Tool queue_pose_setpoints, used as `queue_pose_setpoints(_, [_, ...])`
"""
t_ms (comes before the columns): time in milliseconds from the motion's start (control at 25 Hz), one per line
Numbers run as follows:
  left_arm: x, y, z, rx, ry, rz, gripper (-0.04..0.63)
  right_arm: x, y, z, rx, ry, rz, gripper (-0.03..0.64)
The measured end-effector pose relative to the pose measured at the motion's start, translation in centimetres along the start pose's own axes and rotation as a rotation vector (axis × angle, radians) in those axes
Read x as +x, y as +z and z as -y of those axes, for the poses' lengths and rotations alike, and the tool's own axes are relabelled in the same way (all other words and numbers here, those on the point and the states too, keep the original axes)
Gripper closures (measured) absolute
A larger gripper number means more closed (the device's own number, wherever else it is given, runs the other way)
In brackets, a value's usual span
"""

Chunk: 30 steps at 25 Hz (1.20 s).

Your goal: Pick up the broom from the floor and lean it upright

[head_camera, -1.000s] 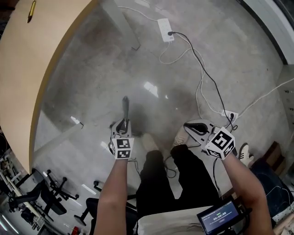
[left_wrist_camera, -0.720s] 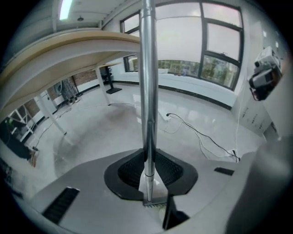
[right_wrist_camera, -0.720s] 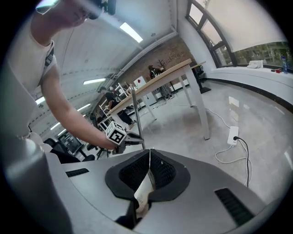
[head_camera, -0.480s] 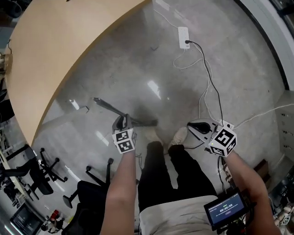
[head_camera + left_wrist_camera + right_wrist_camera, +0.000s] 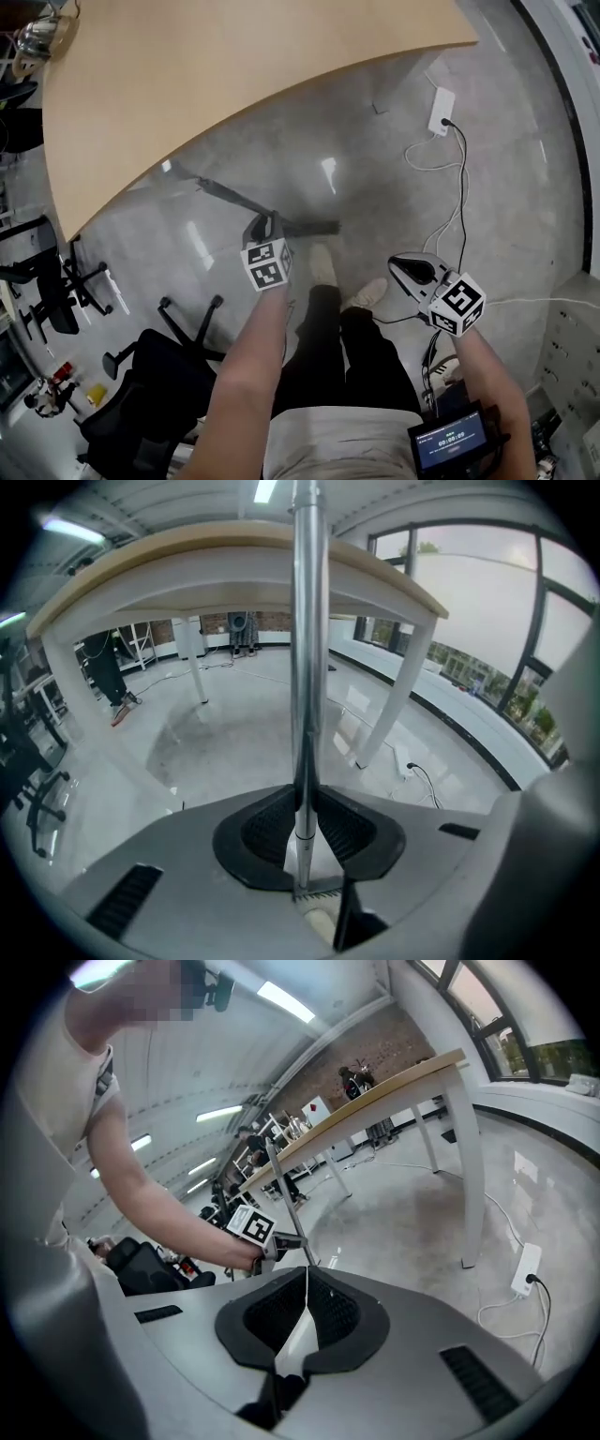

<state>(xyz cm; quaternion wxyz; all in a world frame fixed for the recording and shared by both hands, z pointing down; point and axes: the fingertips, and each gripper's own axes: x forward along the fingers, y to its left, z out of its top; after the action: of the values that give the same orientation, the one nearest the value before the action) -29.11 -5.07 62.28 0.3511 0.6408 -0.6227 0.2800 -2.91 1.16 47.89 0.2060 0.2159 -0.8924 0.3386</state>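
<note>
Crowding the floor at left, black office chairs [image 5: 141, 375] stand under the wide wooden table [image 5: 234, 84]; at right lie a power strip [image 5: 441, 111] and white cables [image 5: 457, 202]; the broom [image 5: 230, 195] slants from the table's edge down toward the person's shoes, its pole running long between; the left gripper [image 5: 265, 223] clamps that pole mid-length; the right gripper [image 5: 401, 267] hangs apart, jaws pressed together, empty.
</note>
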Motion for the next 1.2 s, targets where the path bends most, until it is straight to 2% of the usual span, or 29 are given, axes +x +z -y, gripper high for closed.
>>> queue_pose_setpoints(120, [1.1,0.6,-1.2,-0.042,0.022,0.001,0.522,0.7,0.8,-0.6,0.0,0.02,-0.02,0.597])
queue_pose_setpoints(240, [3.2,2.1,-2.4,-0.053,0.04,0.015,0.522,2.2,1.2,-0.4,0.001,0.027,-0.04,0.597])
queue_pose_setpoints(400, [5.5,4.1,-4.0,-0.12,0.065,0.035,0.522,3.7,1.8,0.3,-0.001,0.022,-0.061,0.597])
queue_pose_setpoints(680, [6.7,4.7,-4.7,-0.143,0.064,0.031,0.501,4.3,1.8,0.2,0.022,-0.002,-0.062,0.597])
queue_pose_setpoints(840, [6.0,4.8,-4.2,-0.12,0.056,0.026,0.465,3.6,2.2,-0.1,0.011,-0.002,-0.059,0.597])
queue_pose_setpoints(1000, [4.5,4.8,-4.2,-0.101,0.051,0.032,0.46,3.0,2.6,0.2,-0.002,-0.012,-0.056,0.597])
queue_pose_setpoints(1200, [0.0,2.0,-6.5,-0.106,0.055,0.048,0.46,3.5,2.4,-0.8,-0.032,-0.022,-0.034,0.597])
